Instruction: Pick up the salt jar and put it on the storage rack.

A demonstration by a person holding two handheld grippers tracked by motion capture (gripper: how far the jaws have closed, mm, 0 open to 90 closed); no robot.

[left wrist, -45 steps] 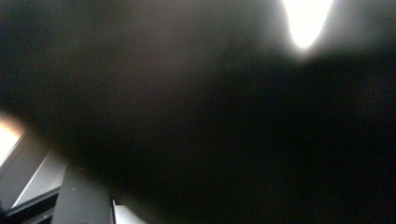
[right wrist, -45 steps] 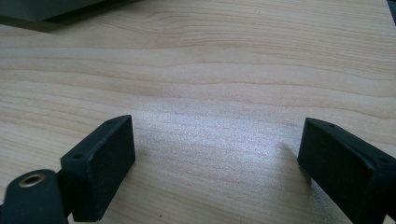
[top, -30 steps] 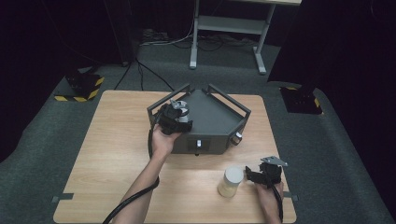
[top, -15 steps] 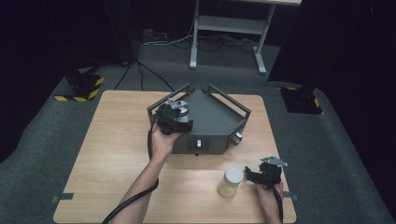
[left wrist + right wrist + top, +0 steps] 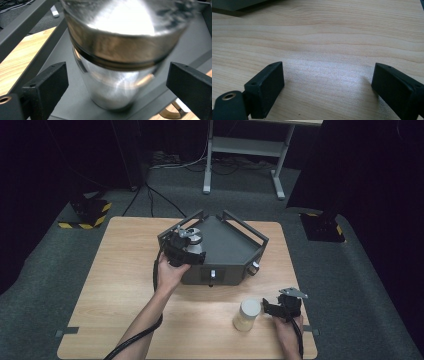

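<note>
Right gripper [image 5: 270, 308] parked low on the desk [image 5: 120, 285], jaws spread and empty, just beside the pale jar [image 5: 247, 314], probably staged for the next pick. Farther out, left gripper [image 5: 117, 82] jaws have just been opening; the steel cup [image 5: 120, 57] stands upright between them, pads clear of it. Cup sits on the dark tray [image 5: 230, 245], left corner, so this reads as a release after placing.

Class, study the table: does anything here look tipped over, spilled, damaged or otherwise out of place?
Nothing stands out. The metal cup stands upright on the dark tray, between the open jaws of the left gripper, which have just been opening. The white-lidded jar stands upright on the wooden table, nothing spilled.
</note>
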